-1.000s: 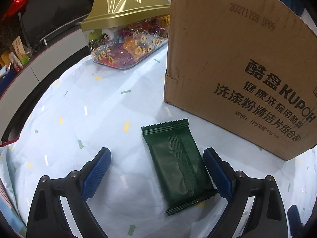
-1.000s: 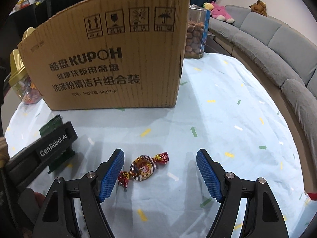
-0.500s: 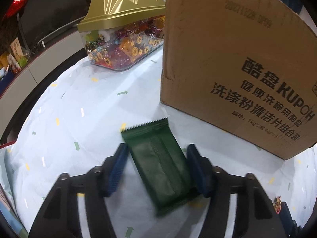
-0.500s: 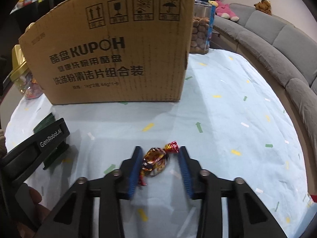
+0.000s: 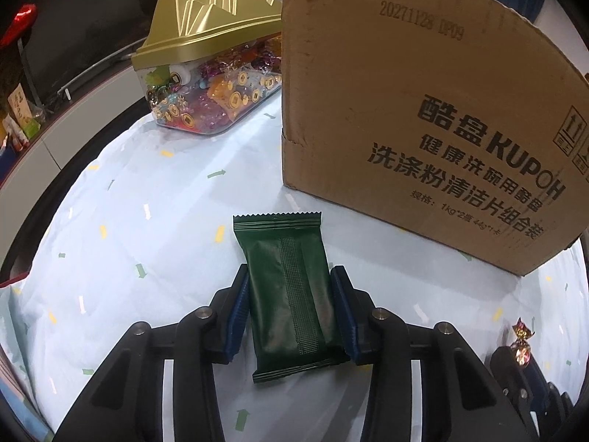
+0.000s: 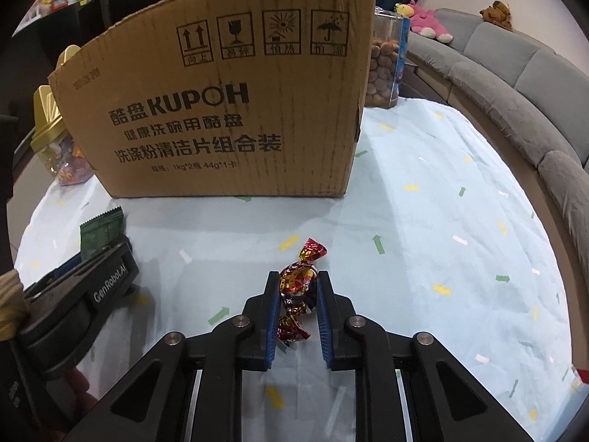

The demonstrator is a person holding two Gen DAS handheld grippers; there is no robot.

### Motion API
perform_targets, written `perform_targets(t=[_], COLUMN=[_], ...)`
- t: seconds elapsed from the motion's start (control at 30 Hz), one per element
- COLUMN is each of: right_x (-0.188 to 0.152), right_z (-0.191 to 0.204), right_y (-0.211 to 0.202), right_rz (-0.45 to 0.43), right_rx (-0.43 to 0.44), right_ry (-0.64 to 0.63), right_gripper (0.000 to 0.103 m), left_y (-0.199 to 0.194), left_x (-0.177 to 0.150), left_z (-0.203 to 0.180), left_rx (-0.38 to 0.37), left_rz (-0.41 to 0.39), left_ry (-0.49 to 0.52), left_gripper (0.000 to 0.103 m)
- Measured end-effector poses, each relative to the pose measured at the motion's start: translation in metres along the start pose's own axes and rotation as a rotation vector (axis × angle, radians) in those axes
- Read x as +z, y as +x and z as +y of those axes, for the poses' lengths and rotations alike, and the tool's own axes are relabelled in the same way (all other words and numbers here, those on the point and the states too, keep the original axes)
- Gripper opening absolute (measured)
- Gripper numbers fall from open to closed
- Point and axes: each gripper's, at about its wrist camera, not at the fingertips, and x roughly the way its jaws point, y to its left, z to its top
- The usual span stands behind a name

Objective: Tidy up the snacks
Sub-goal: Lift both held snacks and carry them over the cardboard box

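The left gripper (image 5: 291, 307) is closed on the green snack packet (image 5: 291, 287); both blue pads are pressed against its long edges. The packet's long axis is aligned with the fingers, and its serrated far end is directed toward the cardboard box (image 5: 423, 110), which stands just beyond and to the right. The right gripper (image 6: 297, 309) is closed on the foil-wrapped candy (image 6: 296, 283); the twisted ends project fore and aft between the pads. The same box (image 6: 221, 110) stands directly ahead of it. Neither item can be confirmed as lifted off the surface. The surface is a pale blue tablecloth (image 6: 441, 239) with confetti print. A gold-lidded candy container (image 5: 210, 84) is located at the left, a clear jar of nuts (image 6: 386, 70) behind the box, and a grey sofa (image 6: 515, 84) at the right.
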Motion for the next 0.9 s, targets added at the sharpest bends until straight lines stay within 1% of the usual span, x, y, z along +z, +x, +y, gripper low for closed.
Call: perform_targets(t=[0.33, 0.63, 0.9], right_x=[0.007, 0.013, 0.027], right_z=[-0.001, -0.001, -0.001], right_y=[-0.016, -0.046, -0.074], right_rz=[-0.031, -0.085, -0.141], right_rx=[0.012, 0.018, 0.022], right_ry=[0.000, 0.002, -0.001], right_gripper=[0.020, 0.020, 0.020], left_y=[-0.019, -0.045, -0.077], left_x=[0.004, 0.007, 0.016], left_z=[0.000, 0.001, 0.003], left_rx=[-0.010, -0.026, -0.056], left_rz=[-0.024, -0.059, -0.109], left_ry=[0.018, 0.031, 0.042], left_gripper=[0.042, 0.042, 0.042])
